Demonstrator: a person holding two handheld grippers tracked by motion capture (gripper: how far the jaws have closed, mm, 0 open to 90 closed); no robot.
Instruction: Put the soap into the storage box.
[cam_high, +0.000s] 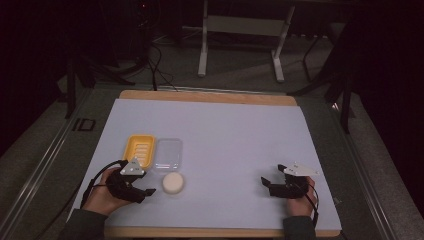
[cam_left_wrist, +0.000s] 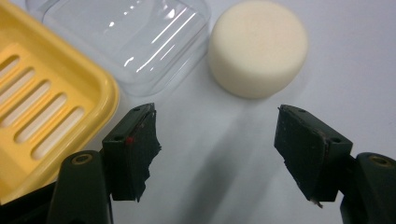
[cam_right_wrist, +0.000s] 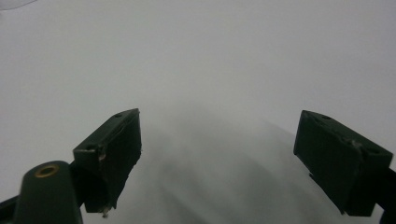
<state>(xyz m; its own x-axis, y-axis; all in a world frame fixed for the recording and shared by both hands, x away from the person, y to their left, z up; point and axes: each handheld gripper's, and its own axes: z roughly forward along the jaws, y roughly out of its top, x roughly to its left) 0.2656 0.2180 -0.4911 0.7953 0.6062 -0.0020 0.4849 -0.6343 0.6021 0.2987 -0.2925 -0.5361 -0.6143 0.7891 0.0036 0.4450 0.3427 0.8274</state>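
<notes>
Yellow soap dish (cam_high: 139, 149), clear lid (cam_high: 168, 153) and pale round soap (cam_high: 173, 182) were left untouched on the bench (cam_high: 235, 135), with left gripper (cam_high: 142, 192) and right gripper (cam_high: 266, 183) held wide and empty, so nothing was judged done.

In the high view, a soap dish (cam_high: 139, 149) sits left of centre on the table (cam_high: 240, 125), with a clear lid (cam_high: 168, 153) touching its right side. A round sponge (cam_high: 173, 182) lies just below the lid. The left gripper (cam_high: 142, 191) is lower left, the right gripper (cam_high: 267, 182) lower right.
</notes>
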